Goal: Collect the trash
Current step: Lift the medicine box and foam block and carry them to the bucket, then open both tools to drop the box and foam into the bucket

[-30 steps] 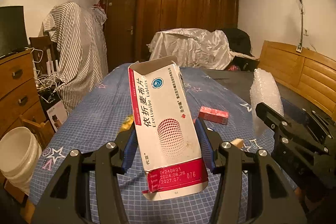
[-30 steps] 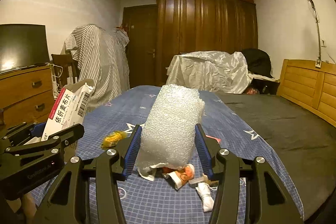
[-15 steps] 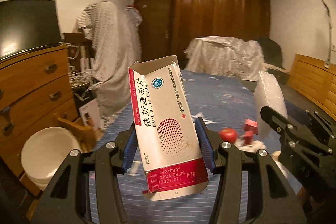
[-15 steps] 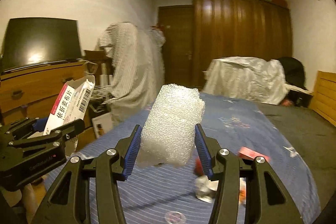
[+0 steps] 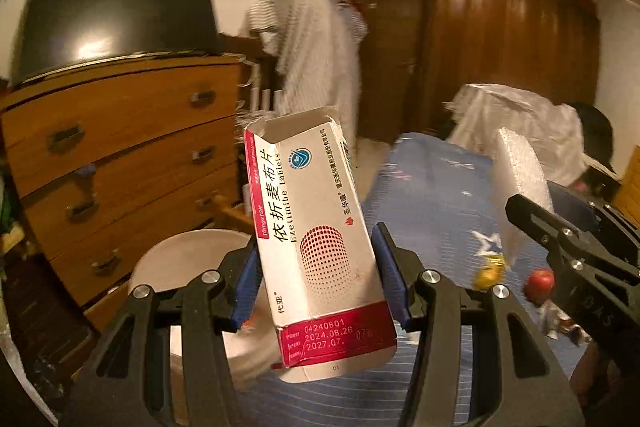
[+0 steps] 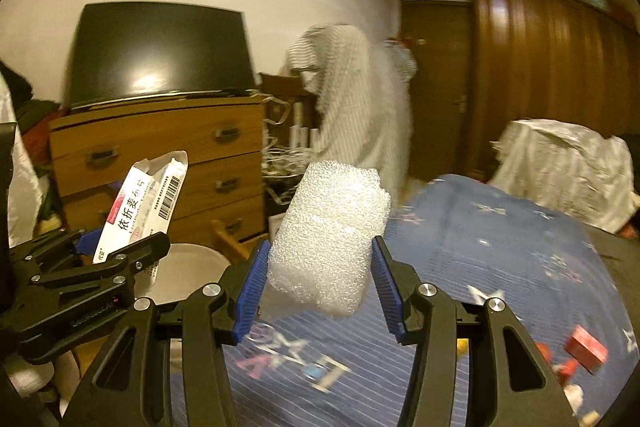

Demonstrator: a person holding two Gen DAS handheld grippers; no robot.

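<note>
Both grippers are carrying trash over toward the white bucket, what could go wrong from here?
The medicine box sits tilted in the left gripper, so it might slip out short of the white bucket. The right gripper squeezes soft bubble wrap, which may cling to the pads on release. The two grippers are close together beside the bucket and might bump.

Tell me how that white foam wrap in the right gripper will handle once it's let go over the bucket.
The foam wrap looks airy, so it is probably very light and may drift rather than drop straight. It bulges around the right gripper pads, suggesting it is soft and springs back. The white bucket sits lower left, so release close above it.
</note>
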